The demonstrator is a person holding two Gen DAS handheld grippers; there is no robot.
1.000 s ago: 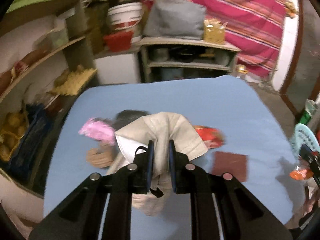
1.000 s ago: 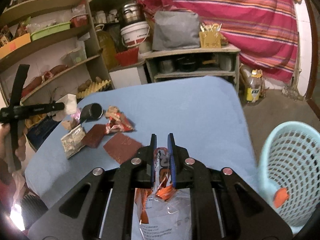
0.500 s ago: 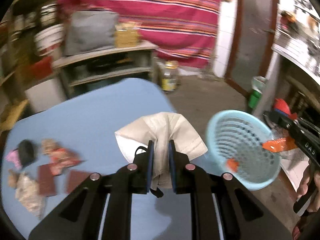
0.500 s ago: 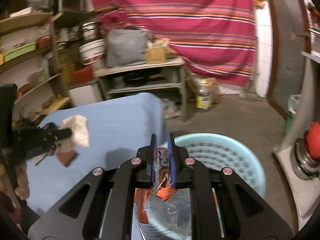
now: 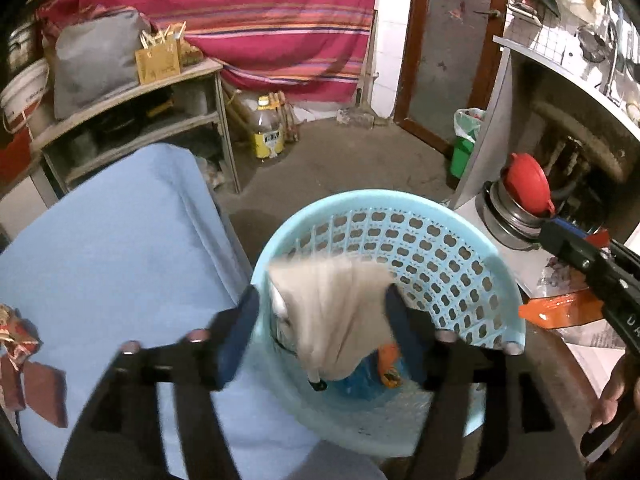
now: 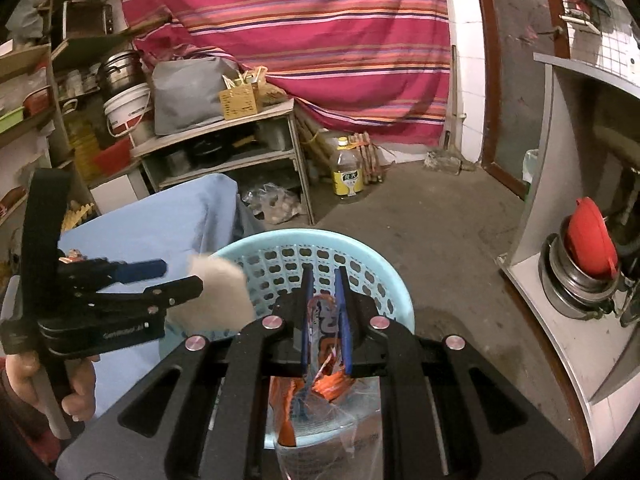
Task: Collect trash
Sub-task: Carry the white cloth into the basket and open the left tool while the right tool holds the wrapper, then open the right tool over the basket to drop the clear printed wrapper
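Blue plastic basket (image 5: 452,248) sits right under the left claw (image 5: 324,312), with an orange scrap (image 5: 390,364) at its bottom. That claw's fingers are spread wide, and the beige mask (image 5: 336,312) hangs between them, over the basket. Left of the claw, wrappers (image 5: 20,344) lie on the blue table (image 5: 112,240).

From the right claw (image 6: 325,320), the basket (image 6: 280,248) is just ahead. This claw pinches an orange wrapper (image 6: 324,380).
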